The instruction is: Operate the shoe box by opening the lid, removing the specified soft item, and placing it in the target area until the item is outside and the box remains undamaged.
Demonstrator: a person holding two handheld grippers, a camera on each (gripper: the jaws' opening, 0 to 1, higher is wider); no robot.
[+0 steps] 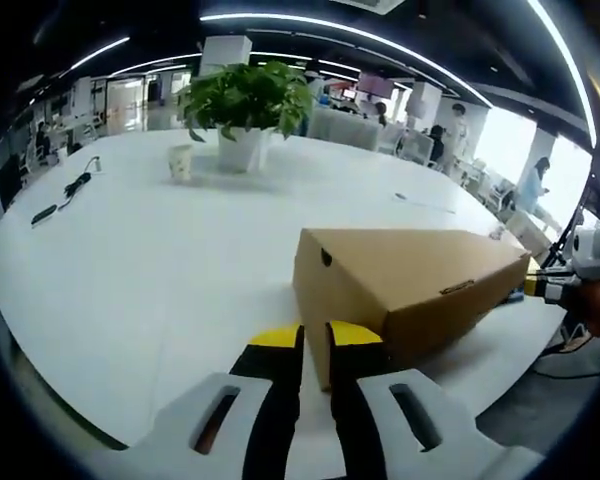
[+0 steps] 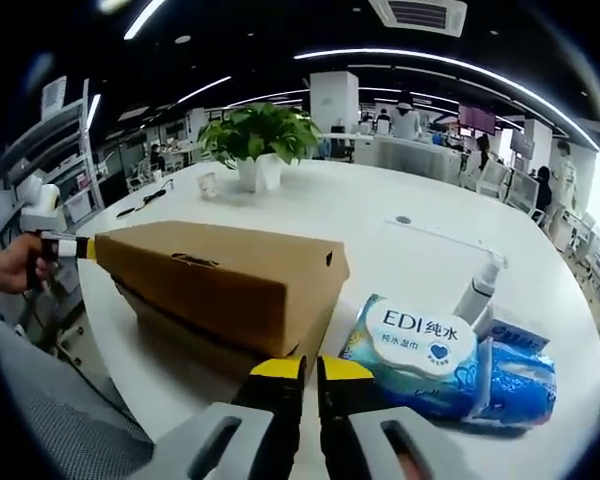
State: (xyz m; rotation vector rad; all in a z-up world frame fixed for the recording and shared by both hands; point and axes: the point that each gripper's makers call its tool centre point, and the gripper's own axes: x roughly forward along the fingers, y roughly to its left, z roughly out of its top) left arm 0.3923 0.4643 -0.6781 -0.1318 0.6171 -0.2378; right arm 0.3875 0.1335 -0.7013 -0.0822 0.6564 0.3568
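Note:
A brown cardboard shoe box (image 1: 400,285) lies with its lid down on the white round table (image 1: 130,280). My left gripper (image 1: 315,345) is at the box's near corner, jaws shut with nothing between them. In the right gripper view the box (image 2: 220,275) runs from the left to the middle, and my right gripper (image 2: 310,372) stands shut at its near end. The left gripper (image 2: 68,247), held by a hand (image 2: 15,265), touches the far end. A soft blue pack of wet wipes (image 2: 440,365) lies on the table right of the box.
A potted plant (image 1: 245,100) and a paper cup (image 1: 181,160) stand at the table's far side, with black cables (image 1: 75,187) to the left. A white stick-like item (image 2: 477,285) lies behind the wipes. People and desks fill the office beyond. The table edge runs close below both grippers.

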